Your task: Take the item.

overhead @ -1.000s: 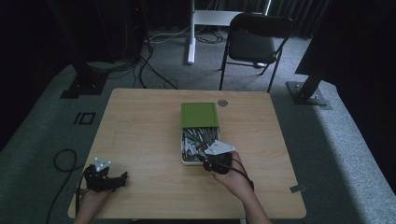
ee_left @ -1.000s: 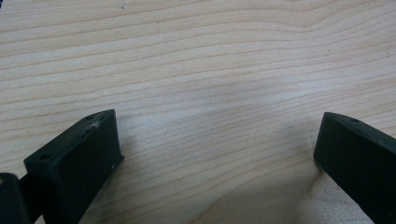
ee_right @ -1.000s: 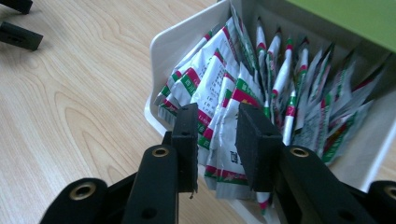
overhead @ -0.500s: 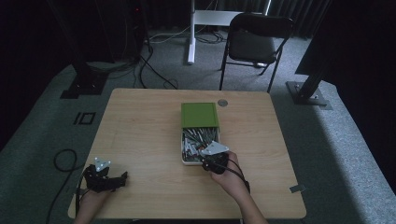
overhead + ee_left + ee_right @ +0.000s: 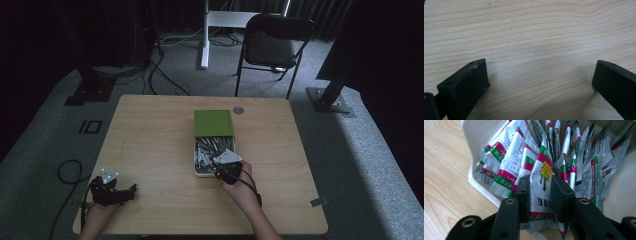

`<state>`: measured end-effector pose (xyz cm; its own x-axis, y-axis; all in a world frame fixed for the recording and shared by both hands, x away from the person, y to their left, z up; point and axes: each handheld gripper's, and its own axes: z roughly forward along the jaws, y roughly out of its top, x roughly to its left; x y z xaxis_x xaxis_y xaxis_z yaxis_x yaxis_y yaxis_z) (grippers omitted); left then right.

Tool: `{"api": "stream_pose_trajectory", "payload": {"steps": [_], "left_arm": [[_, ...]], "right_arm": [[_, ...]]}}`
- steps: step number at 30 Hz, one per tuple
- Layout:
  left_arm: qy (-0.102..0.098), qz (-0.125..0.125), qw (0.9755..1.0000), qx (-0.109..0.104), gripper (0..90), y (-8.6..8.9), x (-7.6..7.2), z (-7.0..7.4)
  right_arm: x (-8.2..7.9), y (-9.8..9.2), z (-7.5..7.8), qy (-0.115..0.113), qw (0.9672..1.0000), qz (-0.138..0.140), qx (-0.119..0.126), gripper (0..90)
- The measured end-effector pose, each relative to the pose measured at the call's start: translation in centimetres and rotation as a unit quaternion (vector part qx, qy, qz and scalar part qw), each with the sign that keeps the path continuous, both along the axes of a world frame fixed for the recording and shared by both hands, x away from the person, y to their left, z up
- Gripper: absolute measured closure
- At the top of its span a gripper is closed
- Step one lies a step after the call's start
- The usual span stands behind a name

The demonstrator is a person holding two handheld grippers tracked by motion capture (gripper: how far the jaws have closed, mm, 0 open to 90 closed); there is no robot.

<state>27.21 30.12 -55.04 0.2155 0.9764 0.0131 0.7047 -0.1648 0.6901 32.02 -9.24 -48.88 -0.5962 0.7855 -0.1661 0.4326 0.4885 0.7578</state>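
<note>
A white tray (image 5: 196,172) of several silver packets with red and green bands lies mid-table, its green lid (image 5: 214,123) just beyond it. My right gripper (image 5: 220,169) reaches into the tray's near end. In the right gripper view its jaws (image 5: 540,180) have just closed a little and now press on one upright packet (image 5: 544,168) printed with a yellow flower. More packets (image 5: 511,155) fan out behind it against the tray wall (image 5: 481,130). My left gripper (image 5: 131,190) rests at the table's near left corner, its jaws (image 5: 539,75) wide open over bare wood.
A small round grommet (image 5: 238,110) sits in the tabletop behind the lid. A folding chair (image 5: 272,45) stands beyond the far edge. A cable loop (image 5: 65,172) lies on the floor to the left. Bare wood (image 5: 150,145) spans between the two grippers.
My right gripper has shifted slightly left at the tray's near end. The left gripper has stayed where it was.
</note>
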Motion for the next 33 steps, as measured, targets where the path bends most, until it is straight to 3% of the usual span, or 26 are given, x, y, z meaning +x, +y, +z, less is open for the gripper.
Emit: {"api": "stream_pose_trajectory", "payload": {"steps": [5,10,14,25,33], "left_arm": [[0.000,0.000,1.0000,0.000,1.3,0.0,0.0,0.0],[0.000,0.000,1.0000,0.000,1.3,0.0,0.0,0.0],[0.000,0.000,1.0000,0.000,1.3,0.0,0.0,0.0],[0.000,0.000,1.0000,0.000,1.3,0.0,0.0,0.0],[0.000,0.000,1.0000,0.000,1.3,0.0,0.0,0.0]], "right_arm": [[0.0,0.3,-0.4,-0.005,0.9998,-0.010,-0.014,77.2],[0.2,0.0,-0.1,-0.003,0.9997,-0.022,-0.011,85.4],[0.1,-0.2,0.2,0.000,0.9998,-0.021,-0.003,85.8],[-0.7,-0.9,2.6,-0.010,0.9995,-0.003,0.030,86.9],[-1.6,-1.8,5.4,-0.032,0.9968,0.000,0.073,87.0]]}}
